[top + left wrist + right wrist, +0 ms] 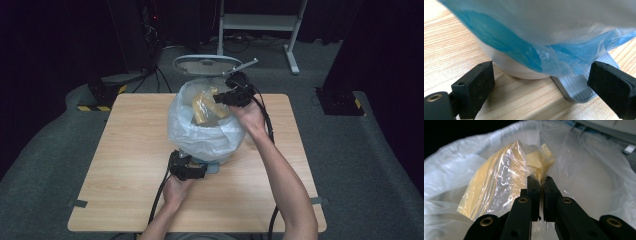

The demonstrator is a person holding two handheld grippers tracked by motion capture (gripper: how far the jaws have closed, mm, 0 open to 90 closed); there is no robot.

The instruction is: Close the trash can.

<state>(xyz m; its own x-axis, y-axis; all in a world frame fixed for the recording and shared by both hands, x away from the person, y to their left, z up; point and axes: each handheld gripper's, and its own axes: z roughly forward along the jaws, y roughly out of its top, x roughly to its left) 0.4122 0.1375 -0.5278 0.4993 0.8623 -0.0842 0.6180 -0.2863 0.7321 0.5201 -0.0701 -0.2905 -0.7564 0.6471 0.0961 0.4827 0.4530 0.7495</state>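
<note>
Closest to us in the right gripper view, our right tongs (540,184) are pinched together on the crinkled neck of a clear plastic pouch with pale yellow contents (499,182). We hold that pouch just above the mouth of the round white bin lined with a thin translucent white plastic bag (205,127), and its lower end hangs inside the liner. In the high view the right tongs (220,98) sit at the bin's far rim, with the pouch (202,106) slanting down into the opening. Our left tongs (200,170) rest low on the light wooden counter (125,165) against the near side of the bin, their jaws spread wide to either side of the bin's white base (509,67) and gripping nothing. Beside that base lies the bin's grey ribbed foot pedal (576,87). The bin's grey oval lid (206,64) stands tipped up behind it
</note>
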